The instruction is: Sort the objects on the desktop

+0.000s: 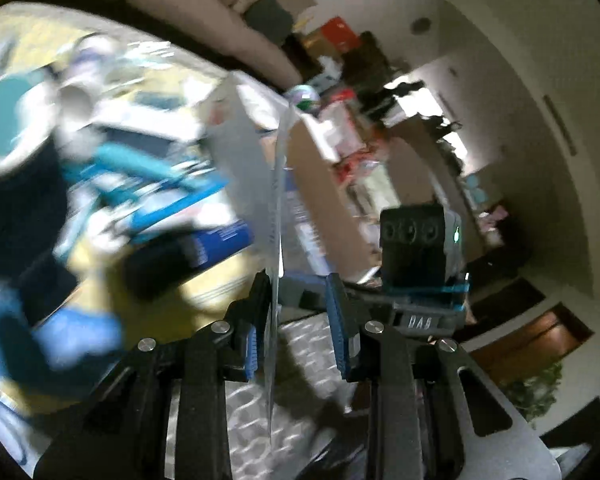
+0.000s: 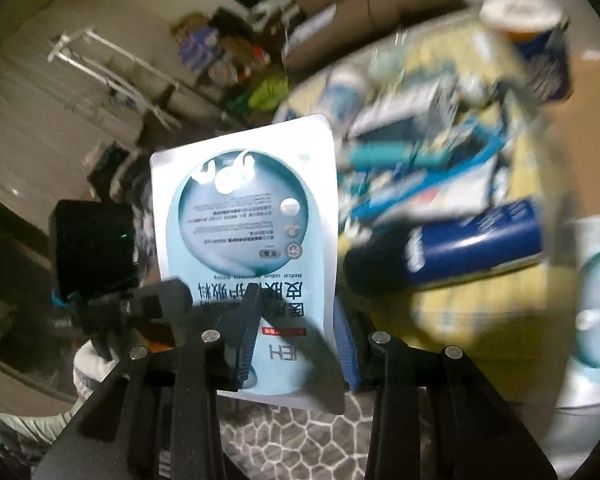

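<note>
Sachet [image 2: 244,216] label: "Medical sodium"

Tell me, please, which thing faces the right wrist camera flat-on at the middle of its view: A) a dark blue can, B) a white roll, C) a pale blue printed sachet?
C: the sachet shows its printed face at the middle; the dark blue can lies off to the right.
</note>
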